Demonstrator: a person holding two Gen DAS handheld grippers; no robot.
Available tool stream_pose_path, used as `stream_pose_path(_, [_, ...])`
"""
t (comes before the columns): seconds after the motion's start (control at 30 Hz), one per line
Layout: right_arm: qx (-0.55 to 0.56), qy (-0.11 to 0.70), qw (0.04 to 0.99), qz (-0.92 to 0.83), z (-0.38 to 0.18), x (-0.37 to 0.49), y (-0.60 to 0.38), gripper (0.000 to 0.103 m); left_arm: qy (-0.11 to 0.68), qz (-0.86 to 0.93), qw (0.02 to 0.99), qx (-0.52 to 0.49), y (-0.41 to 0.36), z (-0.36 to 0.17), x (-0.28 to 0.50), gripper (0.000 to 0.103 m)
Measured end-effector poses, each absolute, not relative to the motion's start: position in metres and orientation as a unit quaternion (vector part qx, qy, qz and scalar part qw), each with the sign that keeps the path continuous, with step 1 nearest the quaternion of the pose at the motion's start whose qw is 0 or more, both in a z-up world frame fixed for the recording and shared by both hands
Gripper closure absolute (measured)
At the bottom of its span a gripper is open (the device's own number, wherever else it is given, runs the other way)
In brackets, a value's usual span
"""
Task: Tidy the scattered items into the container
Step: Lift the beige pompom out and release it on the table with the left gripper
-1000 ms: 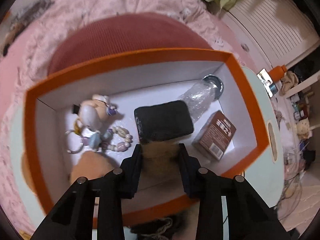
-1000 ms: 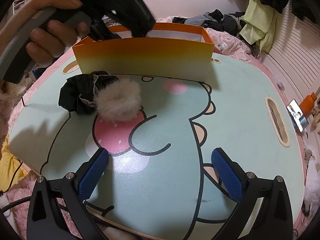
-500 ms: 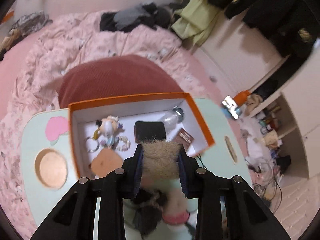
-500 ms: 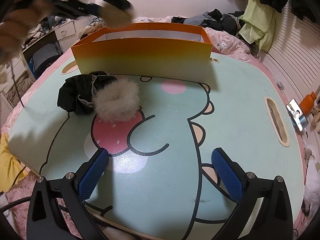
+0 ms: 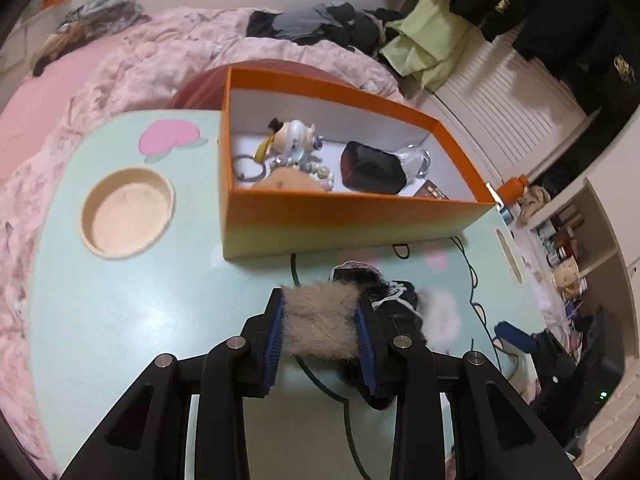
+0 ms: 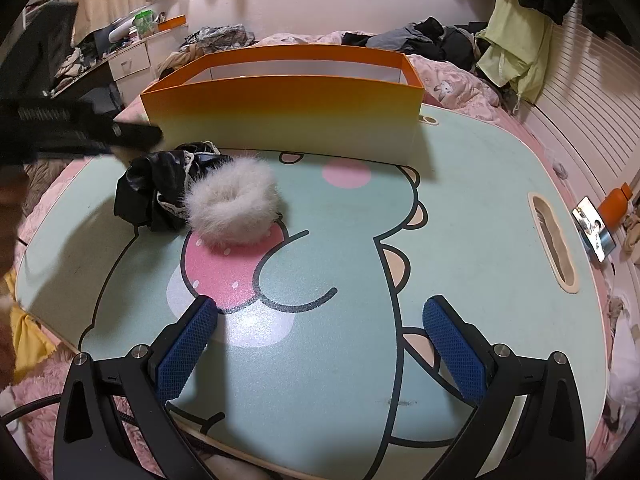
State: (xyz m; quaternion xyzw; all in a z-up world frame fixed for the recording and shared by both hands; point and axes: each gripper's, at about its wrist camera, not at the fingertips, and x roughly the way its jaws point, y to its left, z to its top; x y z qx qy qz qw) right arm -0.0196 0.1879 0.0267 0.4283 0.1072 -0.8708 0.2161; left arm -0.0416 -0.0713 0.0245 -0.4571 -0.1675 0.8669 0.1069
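**Left wrist view.** The left gripper (image 5: 320,298) has a tuft of beige fur (image 5: 320,324) clenched between its blue pads, and the jaws are opening a little around it. A second ago this gripper hung right over the box (image 5: 352,216) with the same fur in its jaws. Now it has pulled back over the table (image 5: 120,320), on the near side of the box's front wall. So the fur did not go in and is still outside the box. Just beyond the fingertips lie a black cloth (image 5: 396,300) and a white scrunchie (image 5: 440,312), touching each other. Inside the box are a figurine (image 5: 294,142), a black pouch (image 5: 372,168) and a few smaller bits.

**Right wrist view.** The right gripper (image 6: 320,312) hangs near the table's near edge, unmoved, with its jaws wide and empty. The cloth (image 6: 156,188) and scrunchie (image 6: 234,212) sit by the box's front left corner, where they were before. The left gripper comes in blurred from the left edge, just above the cloth.

By my reading three things are left to tidy: the fur, the cloth and the scrunchie.
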Motion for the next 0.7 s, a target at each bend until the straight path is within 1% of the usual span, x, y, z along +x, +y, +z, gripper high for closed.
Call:
stream_pose_path(0.03, [0.428, 0.107, 0.216, -0.871, 0.027, -0.02, 0.188, 0.001, -0.172, 0.871, 0.104, -0.448, -0.072, 0.023, -0.039, 0.065])
stream_pose_path(0.07, [0.428, 0.107, 0.216, -0.871, 0.027, -0.02, 0.188, 0.001, -0.171, 0.876, 0.098, -0.439, -0.072, 0.022, -0.037, 0.062])
stream_pose_path(0.13, [0.428, 0.107, 0.216, -0.871, 0.027, -0.02, 0.188, 0.001, -0.161, 0.89, 0.085, -0.418, -0.07, 0.025, -0.03, 0.048])
stream_pose_path(0.17, [0.428, 0.107, 0.216, -0.871, 0.027, -0.021, 0.189, 0.001, -0.155, 0.898, 0.08, -0.404, -0.069, 0.028, -0.025, 0.044])
stream_pose_path(0.2, [0.428, 0.107, 0.216, -0.871, 0.027, -0.021, 0.189, 0.001, -0.149, 0.905, 0.074, -0.391, -0.068, 0.031, -0.02, 0.034])
stream_pose_path(0.23, [0.428, 0.107, 0.216, -0.871, 0.027, -0.021, 0.19, 0.001, -0.144, 0.91, 0.072, -0.383, -0.067, 0.034, -0.015, 0.028])
stream_pose_path(0.33, [0.429, 0.107, 0.215, -0.871, 0.026, -0.022, 0.191, 0.001, -0.124, 0.918, 0.078, -0.369, -0.063, 0.038, 0.001, 0.026])
stream_pose_path(0.5, [0.433, 0.106, 0.211, -0.87, 0.027, -0.024, 0.194, 0.001, -0.107, 0.925, 0.05, -0.362, -0.06, 0.029, 0.031, 0.024])
stream_pose_path(0.6, [0.437, 0.085, 0.209, -0.871, 0.032, -0.027, 0.2, 0.001, -0.104, 0.923, 0.042, -0.368, -0.058, 0.021, 0.036, 0.024])
stream_pose_path(0.7, [0.418, 0.066, 0.206, -0.882, 0.049, -0.03, 0.208, 0.001, -0.098, 0.92, 0.039, -0.378, -0.055, 0.018, 0.032, 0.024])
